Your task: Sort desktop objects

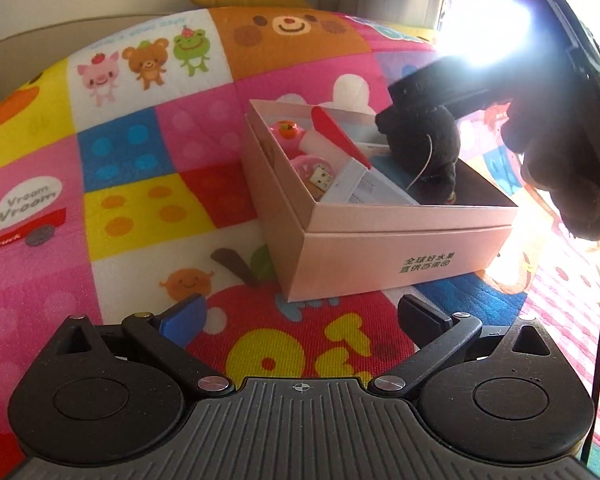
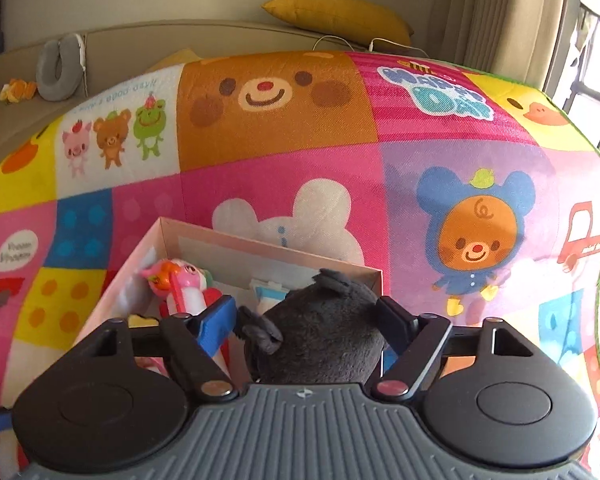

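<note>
Step in hand, as I judge it: letting go of the black plush toy (image 2: 324,332) into the pink box (image 1: 380,216), centre right of the left wrist view. Right gripper (image 2: 308,320) jaws stand apart either side of the plush, a gap showing at the blue pad; contact on the other side unclear. Plush sits upright in the box's right half. Advice: lift straight up, avoiding its ears. Left gripper (image 1: 300,316), jaws wide and empty, hovers above the play mat (image 1: 140,160) before the box.

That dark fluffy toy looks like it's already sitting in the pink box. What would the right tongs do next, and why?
Probably lift the right tongs straight up and back. The dark plush toy already sits inside the pink box, and the fingers stand apart on either side of it, so only withdrawing remains.
</note>
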The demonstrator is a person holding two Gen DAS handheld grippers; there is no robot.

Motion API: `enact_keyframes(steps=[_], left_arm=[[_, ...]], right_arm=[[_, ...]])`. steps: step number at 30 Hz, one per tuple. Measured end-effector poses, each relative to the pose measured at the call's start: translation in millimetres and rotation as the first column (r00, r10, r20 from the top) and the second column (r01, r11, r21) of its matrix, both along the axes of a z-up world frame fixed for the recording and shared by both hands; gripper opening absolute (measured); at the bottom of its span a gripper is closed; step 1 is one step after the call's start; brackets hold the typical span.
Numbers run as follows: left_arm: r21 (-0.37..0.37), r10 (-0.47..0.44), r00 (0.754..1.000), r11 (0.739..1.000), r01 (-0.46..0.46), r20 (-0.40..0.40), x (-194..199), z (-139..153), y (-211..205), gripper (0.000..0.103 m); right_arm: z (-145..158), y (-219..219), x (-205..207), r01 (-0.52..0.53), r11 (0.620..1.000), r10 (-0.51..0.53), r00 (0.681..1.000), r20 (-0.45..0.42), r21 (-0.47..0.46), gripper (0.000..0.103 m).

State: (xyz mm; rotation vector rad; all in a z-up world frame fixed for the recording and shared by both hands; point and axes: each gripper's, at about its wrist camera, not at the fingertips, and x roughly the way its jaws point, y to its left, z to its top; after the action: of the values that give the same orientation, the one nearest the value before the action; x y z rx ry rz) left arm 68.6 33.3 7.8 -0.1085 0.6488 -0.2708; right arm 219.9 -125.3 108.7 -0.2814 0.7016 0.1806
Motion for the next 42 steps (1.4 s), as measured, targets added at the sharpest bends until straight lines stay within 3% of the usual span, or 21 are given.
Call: enact_keyframes(steps=[2, 5, 7, 12, 14, 21, 25, 30, 35, 39, 42], left_arm=[[0.0, 0.0, 1.0, 1.0, 0.0, 0.0, 0.2, -0.2, 0.2, 0.103], [0.002, 0.001, 1.0, 1.0, -0.001, -0.001, 0.3, -0.5, 0.4, 0.103], [0.004, 0.001, 1.0, 1.0, -0.001, -0.002, 0.5, -0.9, 0.2, 0.103], [0.014, 0.005, 1.0, 1.0, -0.005, -0.003, 0.9, -1.9, -1.2, 0.103], [0.017, 0.009, 1.0, 1.0, -0.009, -0.003, 0.8, -2.3, -1.0, 0.103], [0.015, 0.018, 1.0, 1.0, -0.018, -0.003, 1.0, -2.3, 0.1, 0.103], [0.022, 0.019, 1.0, 1.0, -0.018, -0.004, 0.7, -2.4, -0.4, 0.103], [0.046, 0.021, 1.0, 0.999, -0.02, -0.005, 1.0, -3.1, -3.6, 0.103], [0.146, 0.079, 0.997, 0.986, -0.076, -0.01, 0.7, -4.7, -14.4, 0.103], [0.238, 0.168, 0.986, 0.957, -0.165, 0.008, -6.9, -4.4, -22.8, 0.103], [0.227, 0.216, 0.976, 0.951, -0.209, -0.003, -18.9, -3.1, -24.6, 0.103]], right_arm=[[-10.8, 2.5, -4.0, -0.003, 0.997, 0.005, 1.0, 0.017, -0.076, 0.08], [-20.1, 3.4, -10.2, -0.009, 0.99, 0.017, 0.998, 0.055, -0.14, 0.07], [-13.1, 1.1, -11.1, -0.007, 0.996, 0.011, 0.999, 0.053, -0.087, 0.068], [11.2, -3.2, 2.6, -0.055, 0.977, 0.057, 0.998, -0.003, 0.205, 0.068], [3.8, 1.8, 12.5, -0.061, 0.968, 0.076, 0.996, -0.052, 0.242, 0.069], [-27.7, -9.3, 15.4, -0.062, 0.972, 0.1, 0.982, -0.158, 0.228, 0.07], [-24.0, -28.4, -8.0, -0.079, 0.98, 0.101, 0.988, -0.112, 0.185, 0.083], [-19.7, -54.6, -49.1, -0.082, 0.976, 0.093, 0.994, -0.049, 0.203, 0.089], [-24.8, -62.6, -113.2, -0.096, 0.973, 0.082, 0.994, 0.073, 0.211, 0.103], [-45.1, -57.4, -154.4, -0.061, 0.976, 0.046, 0.996, 0.076, 0.21, 0.103], [-63.6, -58.2, -170.1, -0.002, 0.972, 0.003, 1.0, -0.003, 0.233, 0.103]])
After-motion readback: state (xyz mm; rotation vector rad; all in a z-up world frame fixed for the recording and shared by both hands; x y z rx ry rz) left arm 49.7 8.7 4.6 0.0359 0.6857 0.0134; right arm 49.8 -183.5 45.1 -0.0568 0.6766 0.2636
